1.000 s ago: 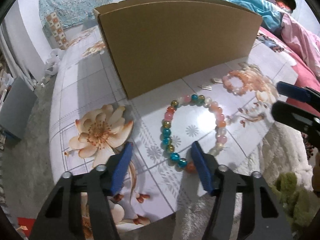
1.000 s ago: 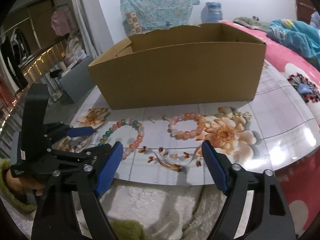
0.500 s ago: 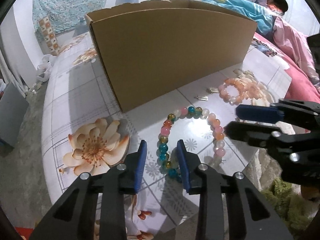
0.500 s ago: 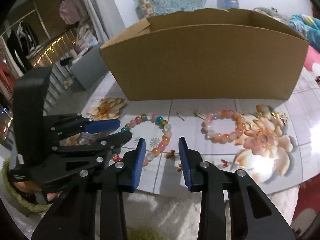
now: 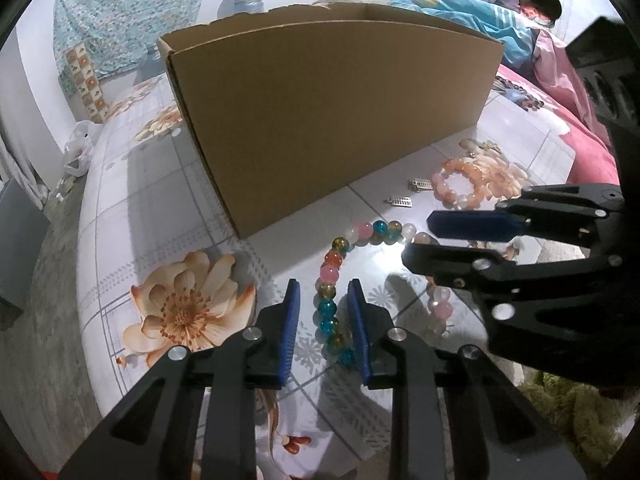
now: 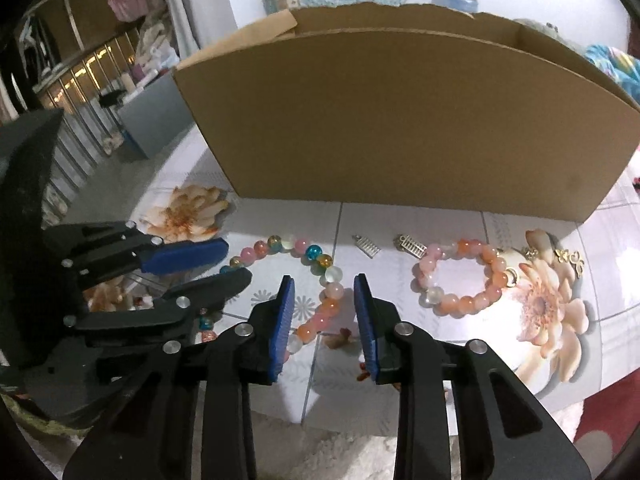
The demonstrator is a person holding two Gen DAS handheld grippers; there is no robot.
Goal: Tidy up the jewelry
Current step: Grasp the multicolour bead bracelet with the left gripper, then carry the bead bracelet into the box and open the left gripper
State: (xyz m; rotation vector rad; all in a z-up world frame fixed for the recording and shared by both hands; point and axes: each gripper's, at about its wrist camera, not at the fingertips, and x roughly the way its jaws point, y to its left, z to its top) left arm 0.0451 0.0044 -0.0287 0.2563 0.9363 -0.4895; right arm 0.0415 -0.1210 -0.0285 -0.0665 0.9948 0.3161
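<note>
A multicoloured bead bracelet [image 5: 332,258] [image 6: 312,252] lies flat on the floral table in front of a cardboard box [image 5: 320,100] [image 6: 400,120]. My left gripper [image 5: 324,292] [image 6: 238,262] straddles the bracelet's left side. Its jaws are closing, and a gap still shows beside the beads. My right gripper [image 6: 324,284] [image 5: 418,240] straddles the bracelet's right side, its jaws also closing without pressing the beads. A pink-orange bracelet [image 5: 460,188] [image 6: 464,276] lies further right, untouched.
Two small silver charms [image 6: 367,246] [image 6: 410,245] lie between the bracelets near the box, and gold charms [image 6: 568,258] sit at the far right. A fluffy white cloth [image 6: 340,452] hangs at the table's front edge. A person [image 5: 520,20] lies on a bed behind.
Both grippers' jaws have narrowed from wide open. The right gripper moved left, from in front of the pink-orange bracelet to the multicoloured one. The left gripper now has beads between its pads.
</note>
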